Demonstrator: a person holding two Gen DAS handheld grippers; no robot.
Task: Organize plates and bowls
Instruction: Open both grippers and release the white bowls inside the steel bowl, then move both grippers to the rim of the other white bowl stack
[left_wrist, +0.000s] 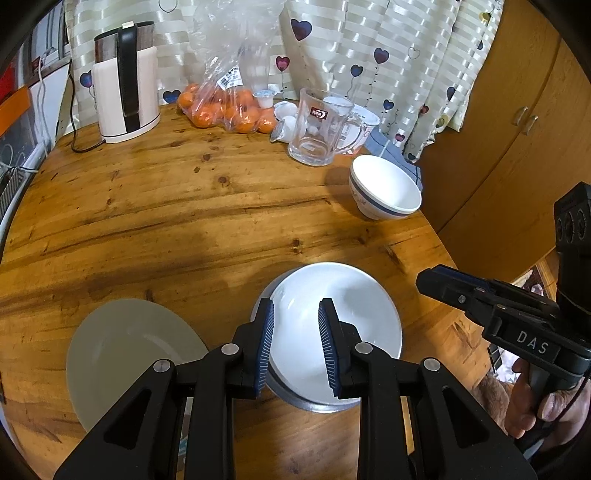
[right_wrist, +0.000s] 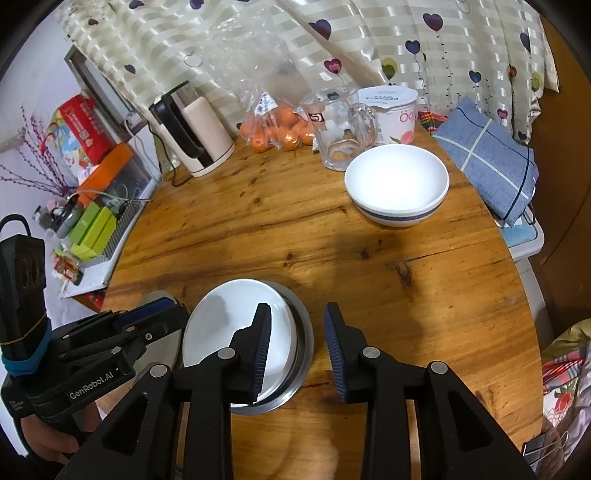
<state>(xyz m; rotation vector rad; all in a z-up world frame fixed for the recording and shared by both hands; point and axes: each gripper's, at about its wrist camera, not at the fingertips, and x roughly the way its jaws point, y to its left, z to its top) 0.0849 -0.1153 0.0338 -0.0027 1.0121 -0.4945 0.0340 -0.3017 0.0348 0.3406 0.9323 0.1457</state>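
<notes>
- A white bowl (left_wrist: 332, 332) already sits nested in a metal dish (right_wrist: 301, 354) near the front edge of the round wooden worktop (left_wrist: 184, 206); that stacking looks done.
- Just beside it on the left lies a pale plate (left_wrist: 125, 354), flat on the wood and on its own, so it probably has yet to join a stack.
- A second bowl with a blue band (right_wrist: 397, 184) stands alone toward the far right edge, well apart from the nested pair, next to a glass mug (left_wrist: 321, 125) and a folded blue cloth (right_wrist: 487, 158).
- The left tongs (left_wrist: 296, 343) hover over the nested bowl with their fingers apart, clamped on nothing.
- The right tongs (right_wrist: 297, 347) hang over the right rim of the same stack, fingers likewise spread and empty.
- My judgement: roughly a third to half done; gathering the banded bowl and placing the loose plate remain.
- A kettle (left_wrist: 125, 81) and a bag of oranges (left_wrist: 225, 107) at the back play no part.
</notes>
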